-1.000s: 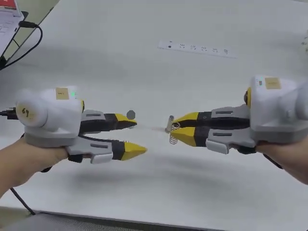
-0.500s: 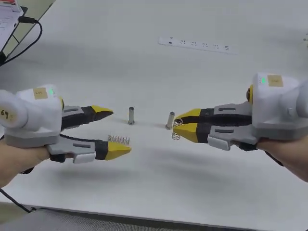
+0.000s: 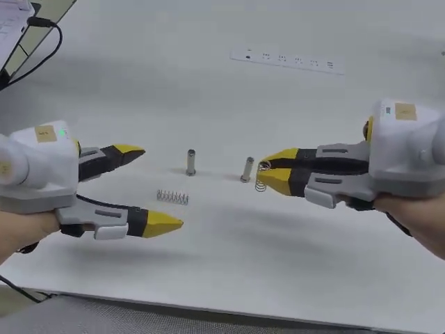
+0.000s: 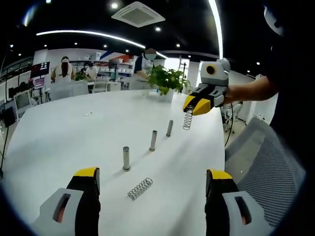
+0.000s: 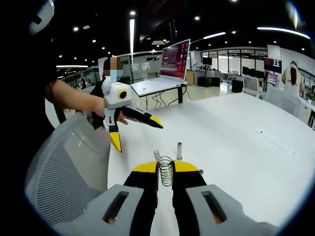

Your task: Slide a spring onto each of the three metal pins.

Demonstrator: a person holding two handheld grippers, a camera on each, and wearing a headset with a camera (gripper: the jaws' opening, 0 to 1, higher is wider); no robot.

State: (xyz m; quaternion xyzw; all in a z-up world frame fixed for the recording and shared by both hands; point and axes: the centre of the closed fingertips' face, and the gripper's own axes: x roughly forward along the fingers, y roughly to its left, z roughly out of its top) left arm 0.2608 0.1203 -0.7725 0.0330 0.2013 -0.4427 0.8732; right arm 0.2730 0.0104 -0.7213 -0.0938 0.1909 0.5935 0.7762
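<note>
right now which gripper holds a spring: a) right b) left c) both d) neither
a: the right gripper is shut on a spring, while the left gripper is open and a loose spring lies on the table.

Open gap between left pin (image 3: pixel 190 161) and right pin (image 3: pixel 248 169). Bare table (image 3: pixel 229 111) behind both, up to power strip (image 3: pixel 288 61). Ahead of parted fingers (image 3: pixel 161 222) of left gripper (image 3: pixel 158 186), a loose spring (image 3: pixel 172 197). Just beside right pin, right gripper (image 3: pixel 266 174) clamped on held spring (image 3: pixel 261 185).
</note>
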